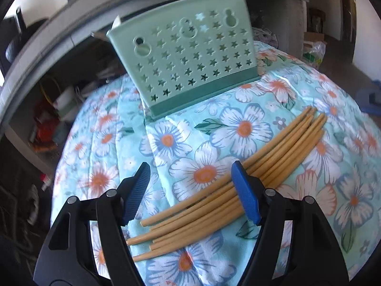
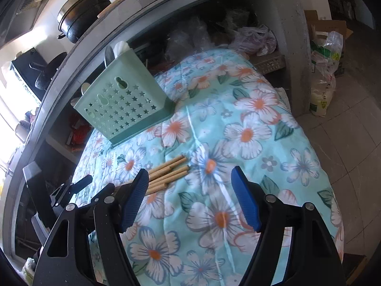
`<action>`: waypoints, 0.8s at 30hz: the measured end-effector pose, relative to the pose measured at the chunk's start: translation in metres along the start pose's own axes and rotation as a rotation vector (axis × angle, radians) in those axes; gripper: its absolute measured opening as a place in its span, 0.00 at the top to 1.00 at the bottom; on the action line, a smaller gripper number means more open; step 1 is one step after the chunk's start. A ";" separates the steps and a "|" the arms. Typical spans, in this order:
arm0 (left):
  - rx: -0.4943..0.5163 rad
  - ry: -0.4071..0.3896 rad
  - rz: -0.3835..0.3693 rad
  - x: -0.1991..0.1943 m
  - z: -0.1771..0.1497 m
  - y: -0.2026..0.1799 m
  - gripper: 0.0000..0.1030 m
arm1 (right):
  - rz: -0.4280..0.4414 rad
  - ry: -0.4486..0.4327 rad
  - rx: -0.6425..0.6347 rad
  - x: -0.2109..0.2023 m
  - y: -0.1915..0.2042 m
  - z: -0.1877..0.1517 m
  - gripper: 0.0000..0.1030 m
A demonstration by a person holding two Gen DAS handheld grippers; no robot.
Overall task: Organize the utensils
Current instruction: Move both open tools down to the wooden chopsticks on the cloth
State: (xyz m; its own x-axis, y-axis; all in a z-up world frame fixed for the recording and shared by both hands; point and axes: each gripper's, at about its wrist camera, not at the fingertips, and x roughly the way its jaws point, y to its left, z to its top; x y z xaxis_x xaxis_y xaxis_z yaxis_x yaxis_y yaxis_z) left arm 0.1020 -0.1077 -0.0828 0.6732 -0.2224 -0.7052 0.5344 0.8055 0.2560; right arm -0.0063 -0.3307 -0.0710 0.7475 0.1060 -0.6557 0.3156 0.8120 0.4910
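Note:
Several bamboo chopsticks [image 1: 238,178] lie in a loose bundle on the floral cloth [image 1: 190,143]. A green utensil holder [image 1: 190,57] with star holes stands upright at the cloth's far side, with utensils sticking out of its top. My left gripper [image 1: 190,193] is open and empty just above the thin ends of the chopsticks. In the right wrist view the chopsticks' thick ends [image 2: 169,174] lie left of centre and the holder [image 2: 126,104] stands beyond them. My right gripper [image 2: 188,195] is open and empty above the cloth, right of the chopsticks.
A grey counter edge [image 2: 71,54] curves behind the holder, with a black pot [image 2: 83,12] on top. Shelves under it hold bags and clutter. A rice sack [image 2: 323,90] stands on the tiled floor at right. The left gripper's body [image 2: 69,188] shows at the left.

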 end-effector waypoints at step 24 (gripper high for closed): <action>0.161 -0.172 -0.061 -0.078 -0.035 -0.024 0.32 | 0.004 0.006 0.034 0.002 -0.004 -0.003 0.27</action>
State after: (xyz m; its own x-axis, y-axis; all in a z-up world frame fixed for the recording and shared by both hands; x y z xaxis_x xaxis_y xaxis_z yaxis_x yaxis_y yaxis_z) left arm 0.0190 -0.0900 -0.0570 0.7072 -0.3692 -0.6030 0.6419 0.6928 0.3287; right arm -0.0077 -0.3314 -0.0764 0.7454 0.1124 -0.6571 0.3324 0.7917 0.5126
